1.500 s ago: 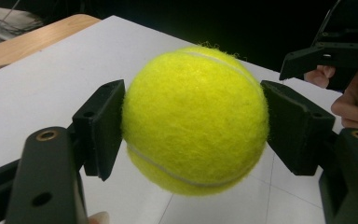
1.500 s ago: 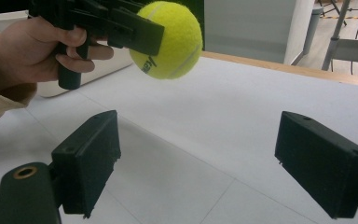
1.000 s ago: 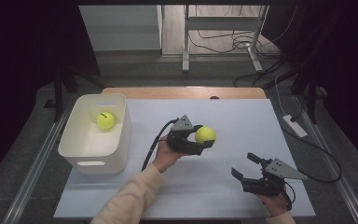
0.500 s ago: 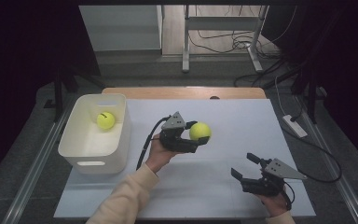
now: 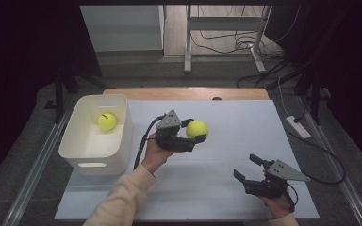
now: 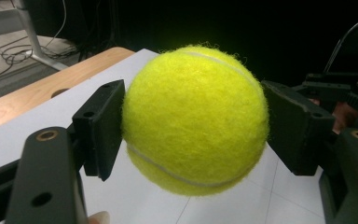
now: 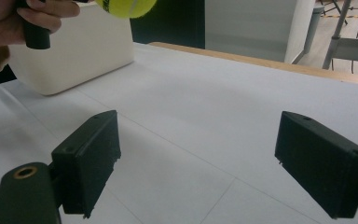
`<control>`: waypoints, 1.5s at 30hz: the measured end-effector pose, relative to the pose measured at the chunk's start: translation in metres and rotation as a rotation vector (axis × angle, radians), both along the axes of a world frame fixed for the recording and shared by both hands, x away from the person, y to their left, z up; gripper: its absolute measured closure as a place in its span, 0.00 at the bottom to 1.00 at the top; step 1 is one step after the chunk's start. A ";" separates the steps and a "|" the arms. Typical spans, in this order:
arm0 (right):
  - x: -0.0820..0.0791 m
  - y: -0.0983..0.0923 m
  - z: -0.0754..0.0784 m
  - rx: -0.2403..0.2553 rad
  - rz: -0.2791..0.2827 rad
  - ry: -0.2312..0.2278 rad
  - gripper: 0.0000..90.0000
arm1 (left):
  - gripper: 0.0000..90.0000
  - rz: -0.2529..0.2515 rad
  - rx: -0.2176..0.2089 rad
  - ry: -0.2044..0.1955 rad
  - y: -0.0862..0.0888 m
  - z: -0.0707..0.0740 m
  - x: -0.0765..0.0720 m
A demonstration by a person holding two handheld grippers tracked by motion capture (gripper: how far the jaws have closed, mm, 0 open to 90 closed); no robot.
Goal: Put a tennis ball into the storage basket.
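Observation:
My left gripper [image 5: 195, 130] is shut on a yellow tennis ball [image 5: 197, 129] and holds it above the middle of the white table [image 5: 226, 188]. In the left gripper view the ball [image 6: 195, 119] sits squeezed between both black pads [image 6: 103, 126]. A second tennis ball [image 5: 106, 121] lies inside the white bin [image 5: 93, 162] at the left. My right gripper [image 5: 250, 168] rests low near the table's front right, jaws wide apart with nothing between them; its own view shows bare table between the pads [image 7: 88, 158], and the held ball [image 7: 126, 7] at the top.
The white bin [image 7: 74, 51] stands at the table's left side. A wooden strip [image 5: 184, 93] runs along the far edge. A power strip [image 5: 298, 127] and cables lie on the floor to the right, and metal desk legs [image 5: 187, 42] stand behind.
My left gripper has carried the ball leftward and up a little, toward the bin. The right gripper has stayed where it was.

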State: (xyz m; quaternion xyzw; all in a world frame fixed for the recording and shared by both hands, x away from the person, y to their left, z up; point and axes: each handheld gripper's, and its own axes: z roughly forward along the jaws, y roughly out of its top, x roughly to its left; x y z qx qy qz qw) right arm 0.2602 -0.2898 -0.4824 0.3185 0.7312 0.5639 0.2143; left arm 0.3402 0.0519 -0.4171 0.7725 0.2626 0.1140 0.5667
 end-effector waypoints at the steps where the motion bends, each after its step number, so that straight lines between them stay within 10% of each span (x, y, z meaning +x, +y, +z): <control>1: 0.000 0.000 0.000 0.000 0.000 0.000 0.15 | 0.30 0.001 -0.003 0.000 0.001 0.001 0.000; 45: 0.000 0.001 0.001 -0.001 -0.002 -0.003 0.15 | 0.30 0.094 -0.028 -0.062 0.049 0.026 -0.013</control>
